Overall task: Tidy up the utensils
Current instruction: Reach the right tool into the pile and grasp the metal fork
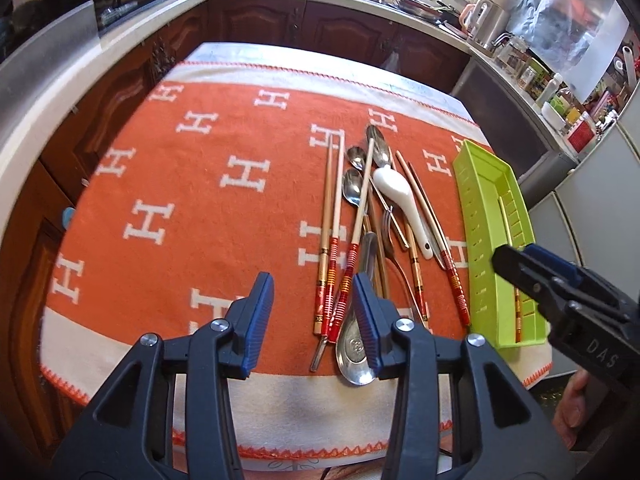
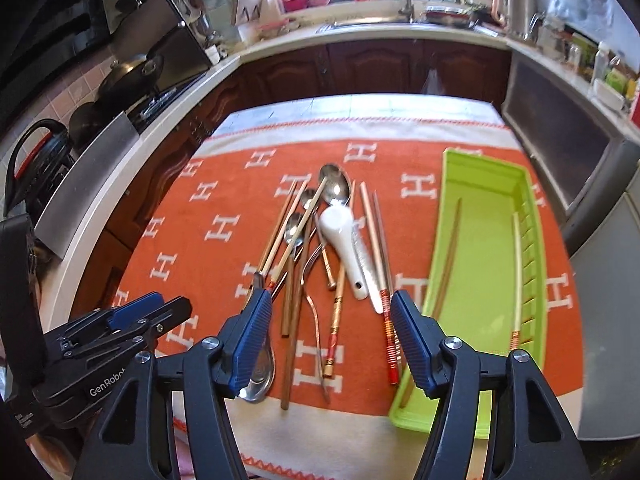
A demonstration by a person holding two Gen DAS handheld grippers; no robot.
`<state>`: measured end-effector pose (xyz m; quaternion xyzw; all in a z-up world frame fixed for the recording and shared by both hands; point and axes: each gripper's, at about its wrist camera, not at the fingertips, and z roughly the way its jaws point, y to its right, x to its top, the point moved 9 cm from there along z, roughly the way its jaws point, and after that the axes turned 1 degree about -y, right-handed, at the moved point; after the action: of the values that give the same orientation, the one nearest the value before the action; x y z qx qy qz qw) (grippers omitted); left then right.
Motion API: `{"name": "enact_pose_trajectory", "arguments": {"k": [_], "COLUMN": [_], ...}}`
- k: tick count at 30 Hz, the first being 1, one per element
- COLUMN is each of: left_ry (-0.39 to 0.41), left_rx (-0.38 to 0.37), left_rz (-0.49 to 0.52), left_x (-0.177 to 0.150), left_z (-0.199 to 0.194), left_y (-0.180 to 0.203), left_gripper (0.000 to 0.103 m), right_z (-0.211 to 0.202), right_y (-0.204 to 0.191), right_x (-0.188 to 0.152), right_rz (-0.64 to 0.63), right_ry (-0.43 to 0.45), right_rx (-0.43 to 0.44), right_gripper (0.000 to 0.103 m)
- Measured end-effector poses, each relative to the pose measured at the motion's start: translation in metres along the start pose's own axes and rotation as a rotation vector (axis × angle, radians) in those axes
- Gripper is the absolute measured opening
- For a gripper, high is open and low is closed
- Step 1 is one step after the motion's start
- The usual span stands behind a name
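A pile of utensils lies on the orange cloth [image 1: 180,184]: several chopsticks [image 1: 334,216], metal spoons [image 1: 354,186] and a white ceramic spoon [image 1: 398,192]. The pile also shows in the right wrist view, with the white spoon [image 2: 342,236] in its middle. A green tray [image 1: 486,216] at the right holds a pale chopstick [image 2: 517,276] and a brown one [image 2: 450,256]. My left gripper [image 1: 314,320] is open and empty, at the pile's near end. My right gripper [image 2: 330,344] is open and empty, above the near chopstick ends, beside the tray [image 2: 486,184].
The cloth covers a table with its front edge just under both grippers. Dark wood cabinets [image 1: 280,24] and a white counter ring the table. A stove with pans [image 2: 132,76] is at the left, a sink [image 2: 400,12] at the back, and jars [image 1: 560,92] at the right.
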<state>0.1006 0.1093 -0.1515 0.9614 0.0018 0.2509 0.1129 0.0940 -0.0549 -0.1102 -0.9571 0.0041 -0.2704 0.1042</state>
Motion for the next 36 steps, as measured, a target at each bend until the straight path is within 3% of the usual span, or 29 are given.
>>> {"name": "enact_pose_trajectory", "arguments": {"k": [6,18,25,30,33,36], "left_ry": [-0.043,-0.082,-0.076,-0.086,-0.084,-0.073], "left_rx": [-0.094,-0.191,-0.254,-0.327,-0.350,-0.358], "left_rz": [0.028,0.052,0.074,0.072,0.072,0.069], "left_x": [-0.004,0.002,0.008,0.008,0.011,0.012], "left_z": [0.023,0.073,0.092,0.102,0.108,0.109], "left_y": [0.009,0.028,0.034,0.039,0.041,0.042], "left_gripper": [0.037,0.037,0.021,0.020,0.008,0.005], "right_z": [0.030,0.064,0.080,0.091,0.096,0.102], "right_y": [0.004,0.003,0.001,-0.003,-0.004,-0.008], "right_x": [-0.007,-0.011,-0.009,-0.008,-0.008,-0.008], "right_rz": [0.002,-0.059,-0.061,-0.067,-0.074,-0.085], "right_ry": [-0.059,-0.093,-0.123,-0.141,-0.153,-0.164], "right_rx": [0.009,0.011,0.012,0.011,0.010,0.008], "right_gripper": [0.062,0.046,0.040,0.038,0.036,0.035]}}
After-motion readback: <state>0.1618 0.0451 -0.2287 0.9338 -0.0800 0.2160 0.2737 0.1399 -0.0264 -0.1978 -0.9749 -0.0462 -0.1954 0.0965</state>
